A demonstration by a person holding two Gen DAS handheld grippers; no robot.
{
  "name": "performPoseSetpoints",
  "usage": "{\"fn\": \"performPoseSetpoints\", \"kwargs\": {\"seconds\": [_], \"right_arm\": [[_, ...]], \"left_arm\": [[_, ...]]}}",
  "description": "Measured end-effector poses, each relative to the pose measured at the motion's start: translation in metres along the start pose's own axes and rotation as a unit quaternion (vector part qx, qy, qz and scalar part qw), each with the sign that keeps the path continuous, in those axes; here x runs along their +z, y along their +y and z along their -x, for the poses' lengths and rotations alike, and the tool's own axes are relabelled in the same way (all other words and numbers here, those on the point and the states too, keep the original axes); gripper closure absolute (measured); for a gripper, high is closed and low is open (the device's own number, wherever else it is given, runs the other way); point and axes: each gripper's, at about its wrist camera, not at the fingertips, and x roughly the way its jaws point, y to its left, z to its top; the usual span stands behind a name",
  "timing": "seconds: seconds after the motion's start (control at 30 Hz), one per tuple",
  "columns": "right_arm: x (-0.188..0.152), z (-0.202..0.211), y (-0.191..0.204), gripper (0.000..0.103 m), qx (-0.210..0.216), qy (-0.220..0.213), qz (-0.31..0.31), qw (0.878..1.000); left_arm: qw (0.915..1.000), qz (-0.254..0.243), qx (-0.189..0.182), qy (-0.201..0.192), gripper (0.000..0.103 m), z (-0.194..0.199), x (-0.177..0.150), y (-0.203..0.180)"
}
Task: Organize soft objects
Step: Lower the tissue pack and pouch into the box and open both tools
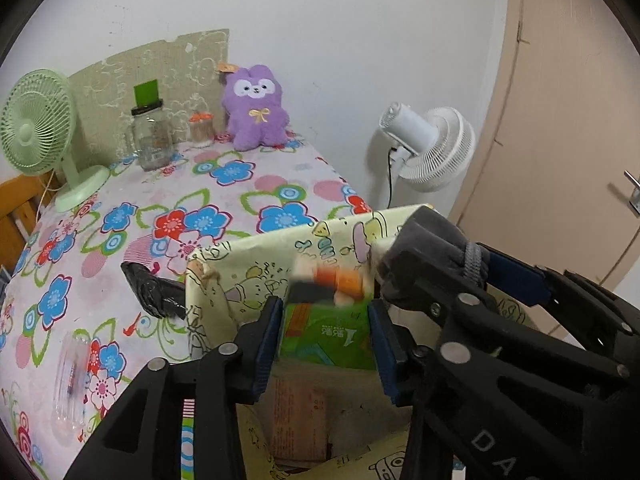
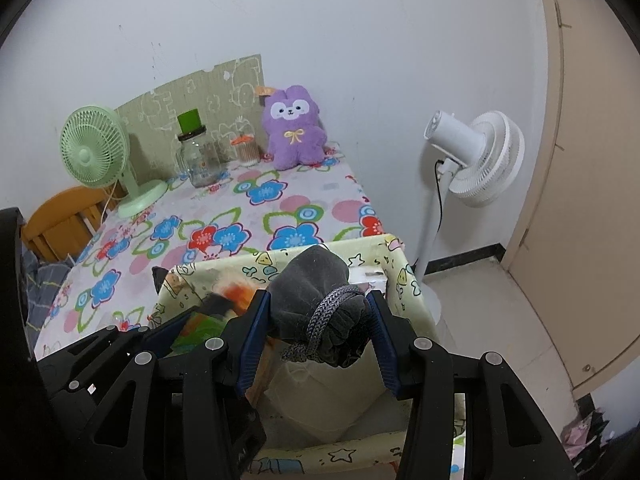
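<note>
A cream box with cartoon prints point(image 1: 248, 276) stands against the near edge of the flowered table. My left gripper point(image 1: 325, 312) hangs open over the inside of the box. A blurred orange, black and white soft thing point(image 1: 334, 282) is just beyond its fingertips, and neither pad touches it. A green tissue pack point(image 1: 328, 336) lies in the box below. My right gripper point(image 2: 317, 300) is shut on a grey drawstring pouch point(image 2: 312, 280), held above the box point(image 2: 384, 264). The pouch point(image 1: 432, 244) also shows at the right of the left wrist view. A purple plush toy point(image 1: 256, 108) sits by the far wall.
On the table point(image 1: 272, 184) stand a green desk fan point(image 1: 36, 120), a glass jar point(image 1: 152, 136) and a small orange-lidded jar point(image 1: 202, 130). A clear bottle point(image 1: 74, 380) lies near the front, and a black object point(image 1: 148, 292) rests beside the box. A white standing fan point(image 2: 472, 160) and a door point(image 2: 592, 200) are at the right.
</note>
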Motion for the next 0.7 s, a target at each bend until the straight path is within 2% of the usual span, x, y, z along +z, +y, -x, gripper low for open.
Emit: {"fn": "performPoseSetpoints", "kwargs": {"seconds": [0.07, 0.13, 0.23, 0.3, 0.7], "right_arm": [[0.000, -0.002, 0.000, 0.051, 0.000, 0.001, 0.000, 1.000], [0.000, -0.003, 0.000, 0.051, 0.003, 0.002, -0.001, 1.000], [0.001, -0.008, 0.002, 0.051, 0.015, 0.006, -0.004, 1.000], [0.001, -0.010, 0.004, 0.051, 0.019, 0.006, -0.004, 1.000], [0.007, -0.029, 0.017, 0.050, 0.044, 0.017, -0.004, 0.999]], "left_arm": [[0.9999, -0.006, 0.008, -0.002, 0.046, 0.001, 0.000, -0.001], [0.9998, -0.014, 0.014, -0.005, 0.033, 0.004, 0.000, -0.002], [0.9994, -0.023, 0.024, -0.010, 0.022, 0.007, 0.002, -0.001], [0.9991, -0.027, 0.031, -0.011, 0.019, 0.008, 0.003, 0.001], [0.9978, -0.030, 0.058, -0.011, 0.015, 0.004, 0.005, 0.016]]}}
